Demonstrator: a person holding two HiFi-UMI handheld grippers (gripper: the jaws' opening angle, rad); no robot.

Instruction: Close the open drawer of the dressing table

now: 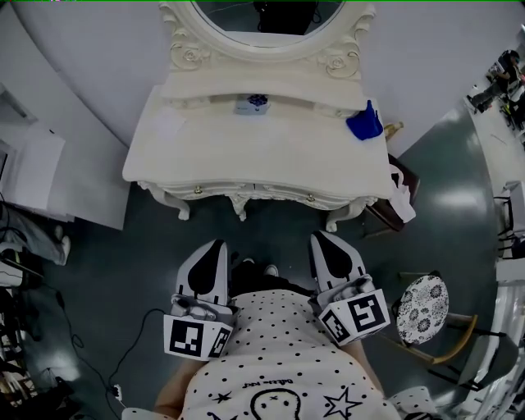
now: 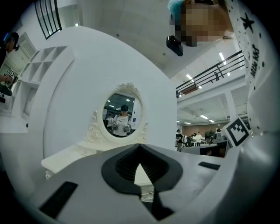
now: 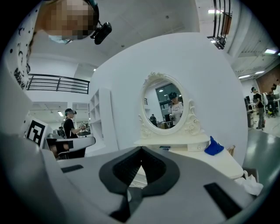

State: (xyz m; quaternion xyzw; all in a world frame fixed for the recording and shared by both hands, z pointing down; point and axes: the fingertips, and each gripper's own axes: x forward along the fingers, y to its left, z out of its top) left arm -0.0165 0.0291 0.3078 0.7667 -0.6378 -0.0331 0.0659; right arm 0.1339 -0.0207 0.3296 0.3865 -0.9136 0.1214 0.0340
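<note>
Left gripper (image 1: 216, 248) and right gripper (image 1: 321, 239) aimed at dressing table (image 1: 164, 156)
Both jaw pairs are pressed together, empty; the drawer (image 1: 253, 104), seemingly pulled out, is seen upper centre, straight up-frame, equally near both

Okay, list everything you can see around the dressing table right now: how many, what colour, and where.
dressing table: one, cream, against the white wall, ahead of the person
mirror: one, oval, cream carved frame, at the table's back
blue object: one, blue, tabletop's right rear
small item: one, white with blue, back ledge below the mirror; too small to identify
chair: one, black-and-white patterned seat, wooden frame, floor at right
cable: one, black, floor at left
left gripper: one, white and black, shut, empty, short of the table
right gripper: one, same colours, shut, empty
</note>
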